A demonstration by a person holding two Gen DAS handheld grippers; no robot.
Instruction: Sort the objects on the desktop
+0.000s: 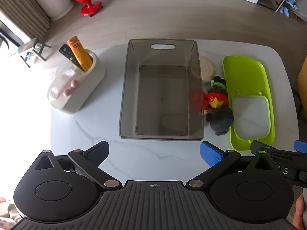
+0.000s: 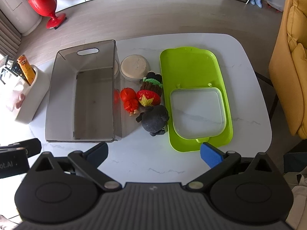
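A: At frame centre, what lies on the desk [image 2: 145, 164]?
B: Toys [image 2: 147, 99] between grey bin [image 2: 63, 95] and green tray [image 2: 190, 67].
A: Grippers?
B: Left gripper [image 1: 154, 152] and right gripper [image 2: 153, 153] both spread wide, empty.

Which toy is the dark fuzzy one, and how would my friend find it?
Find the big grey bin mid-table; right of it lies a toy cluster beside the green tray. The dark grey plush is nearest the grippers, round and plain, unlike the red toys behind it.

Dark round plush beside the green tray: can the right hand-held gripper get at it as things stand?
Probably yes. The right hand-held gripper is open and holds nothing; bare tabletop lies between it and the dark plush. The grey bin and green tray flank it closely.
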